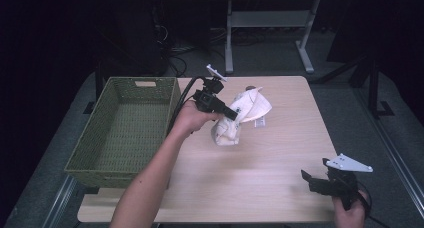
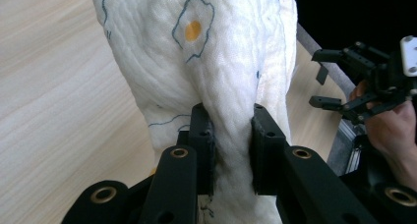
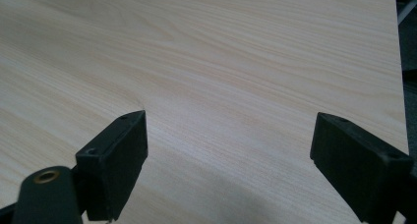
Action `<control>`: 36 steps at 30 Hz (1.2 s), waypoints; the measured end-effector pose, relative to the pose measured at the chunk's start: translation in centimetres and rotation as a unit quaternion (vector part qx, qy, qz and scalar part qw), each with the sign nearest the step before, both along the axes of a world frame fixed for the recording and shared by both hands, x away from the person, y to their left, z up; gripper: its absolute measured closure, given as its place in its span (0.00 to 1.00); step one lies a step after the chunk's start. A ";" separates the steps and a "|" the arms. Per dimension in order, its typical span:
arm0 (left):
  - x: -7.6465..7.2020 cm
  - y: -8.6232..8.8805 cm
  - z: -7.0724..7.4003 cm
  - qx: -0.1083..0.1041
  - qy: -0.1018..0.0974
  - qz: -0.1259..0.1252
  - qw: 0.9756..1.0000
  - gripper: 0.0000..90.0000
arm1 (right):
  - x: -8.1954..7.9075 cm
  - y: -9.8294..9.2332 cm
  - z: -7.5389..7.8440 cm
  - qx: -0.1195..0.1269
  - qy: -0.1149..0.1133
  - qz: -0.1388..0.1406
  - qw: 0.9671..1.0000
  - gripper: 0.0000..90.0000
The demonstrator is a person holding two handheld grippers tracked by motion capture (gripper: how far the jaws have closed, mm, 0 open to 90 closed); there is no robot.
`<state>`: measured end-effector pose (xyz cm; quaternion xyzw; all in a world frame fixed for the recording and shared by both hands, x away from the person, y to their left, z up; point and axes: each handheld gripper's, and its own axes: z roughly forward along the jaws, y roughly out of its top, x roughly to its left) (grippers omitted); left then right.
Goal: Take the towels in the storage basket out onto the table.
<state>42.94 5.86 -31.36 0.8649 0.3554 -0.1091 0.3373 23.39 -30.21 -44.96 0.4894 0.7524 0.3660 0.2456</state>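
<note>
A white quilted cloth (image 1: 239, 118) printed with fried-egg shapes hangs bunched over the middle of the wooden table (image 1: 280, 153), its lower end touching the top. My left gripper (image 1: 234, 115) is shut on a fold of it; in the left gripper view the cloth (image 2: 206, 62) is pinched between both pads (image 2: 202, 135). My right gripper (image 1: 306, 177) rests near the table's front right corner, open, with bare wood between its jaws (image 3: 228, 150). That same right gripper (image 2: 334, 81) appears far off in the left gripper view, held by a hand.
A green woven basket (image 1: 125, 128) stands on the table's left side, next to my left forearm. A small white label (image 1: 259, 123) lies on the wood beside the cloth. Beyond the far edge stand table legs and cables on a dark floor.
</note>
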 end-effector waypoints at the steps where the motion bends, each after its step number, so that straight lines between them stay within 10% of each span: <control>1: 0.0 -0.2 -0.2 0.001 0.001 -0.002 1.000 0.83 | 0.0 0.0 0.0 0.000 0.000 0.000 1.000 0.15; 36: 0.1 -4.2 -6.1 0.003 0.033 0.029 0.999 0.80 | 0.0 0.0 -0.1 0.002 0.004 0.001 1.000 0.15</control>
